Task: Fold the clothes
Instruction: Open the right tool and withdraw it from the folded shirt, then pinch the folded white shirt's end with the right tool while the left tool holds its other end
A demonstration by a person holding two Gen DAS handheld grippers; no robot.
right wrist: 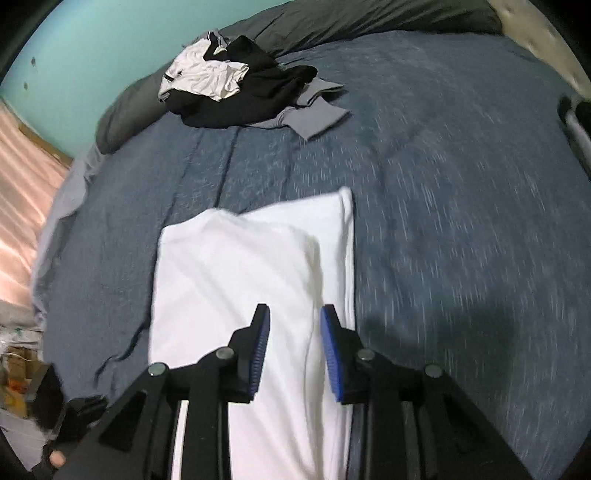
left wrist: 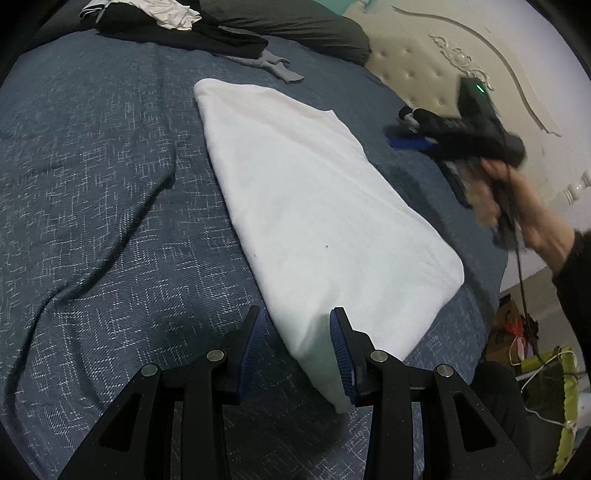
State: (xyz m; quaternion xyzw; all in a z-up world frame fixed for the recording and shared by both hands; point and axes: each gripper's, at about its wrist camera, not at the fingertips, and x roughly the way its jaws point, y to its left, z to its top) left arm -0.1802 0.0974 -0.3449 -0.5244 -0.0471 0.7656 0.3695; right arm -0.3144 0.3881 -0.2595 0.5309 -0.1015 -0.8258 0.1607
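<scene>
A white garment [left wrist: 303,199], folded into a long rectangle, lies flat on the blue bedspread [left wrist: 92,166]. My left gripper [left wrist: 299,325] stands open over its near corner. The cloth's corner lies between the blue pads and touches the right one. In the left wrist view my right gripper [left wrist: 410,129] is a blur above the bed to the right of the garment, held by a hand [left wrist: 535,221]. In its own view the right gripper [right wrist: 293,332] hangs open above the white garment [right wrist: 236,277], near its right edge, with nothing pinched between its fingers.
A heap of black, white and grey clothes [right wrist: 236,81] lies at the far side of the bed, against a dark grey pillow [left wrist: 295,29]. A cream padded headboard [left wrist: 424,74] stands at the right. Bags and cables [left wrist: 517,332] clutter the floor beside the bed.
</scene>
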